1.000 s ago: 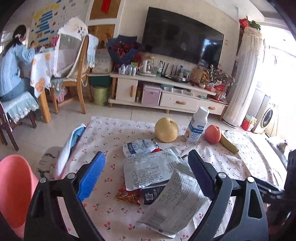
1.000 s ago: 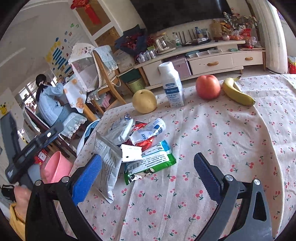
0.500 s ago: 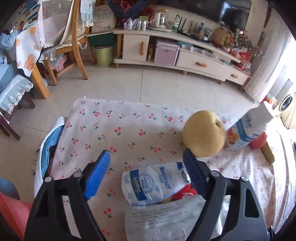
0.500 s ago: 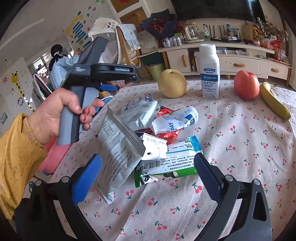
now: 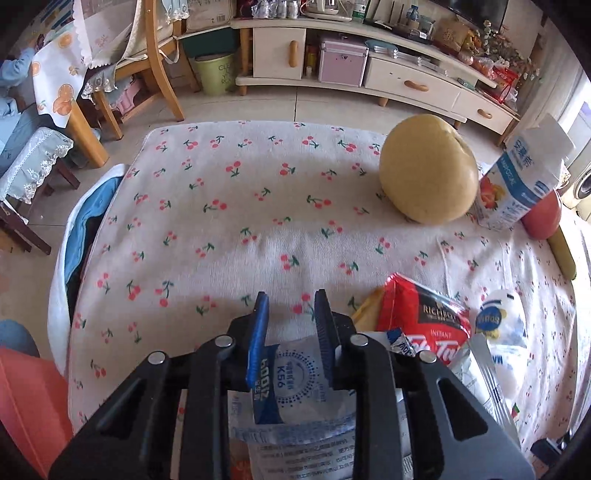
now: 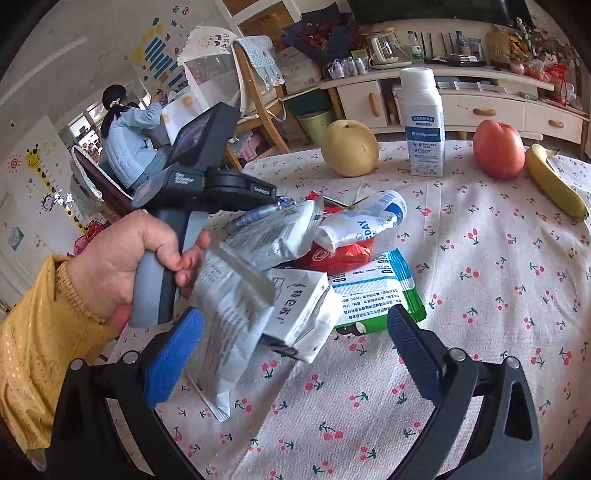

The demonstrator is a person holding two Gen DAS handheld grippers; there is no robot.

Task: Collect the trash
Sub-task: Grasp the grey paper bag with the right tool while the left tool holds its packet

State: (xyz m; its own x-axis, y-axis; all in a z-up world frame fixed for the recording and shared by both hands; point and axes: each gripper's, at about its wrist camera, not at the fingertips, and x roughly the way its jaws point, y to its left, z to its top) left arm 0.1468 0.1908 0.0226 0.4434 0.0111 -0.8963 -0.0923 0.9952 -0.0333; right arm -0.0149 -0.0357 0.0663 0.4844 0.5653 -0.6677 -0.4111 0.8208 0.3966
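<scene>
A pale tiled floor [image 5: 266,107] runs from the cherry-print tablecloth [image 5: 229,206] to a long cream media cabinet [image 6: 480,107] with wooden handles, its top crowded with bottles, a kettle and packets. A dark television [image 6: 424,11] hangs above it. A wooden chair [image 5: 155,70] draped in lace stands near a green bin [image 5: 216,74] — beyond, a person in a light blue jacket [image 6: 127,144] sits at a covered table. Children's stickers [image 6: 159,51] dot the white wall; daylight enters from the window side.
</scene>
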